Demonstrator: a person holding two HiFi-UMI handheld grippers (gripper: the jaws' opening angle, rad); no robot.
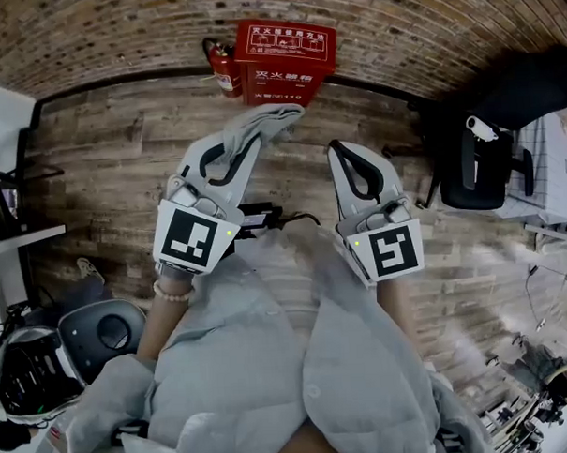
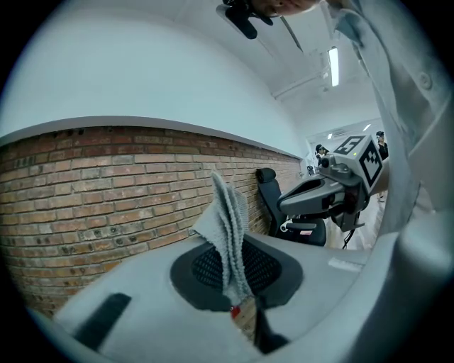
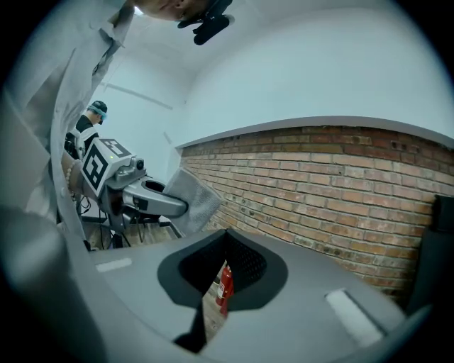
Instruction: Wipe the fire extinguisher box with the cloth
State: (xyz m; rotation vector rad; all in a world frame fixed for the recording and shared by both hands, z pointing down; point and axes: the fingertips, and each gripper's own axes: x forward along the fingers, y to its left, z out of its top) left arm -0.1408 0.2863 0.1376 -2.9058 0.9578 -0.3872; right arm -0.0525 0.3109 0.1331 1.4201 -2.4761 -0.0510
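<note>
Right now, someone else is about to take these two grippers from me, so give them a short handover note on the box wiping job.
Left gripper: shut on the grey cloth, which sticks out past the jaws.
Right gripper: jaws together, nothing between them.
Fire extinguisher box: red, on the floor against the brick wall, ahead of both grippers. A red extinguisher stands beside it.
Done: the cloth is in hand.
Left: the cloth is held in the air, short of the box. Bring it over and wipe the box.
</note>
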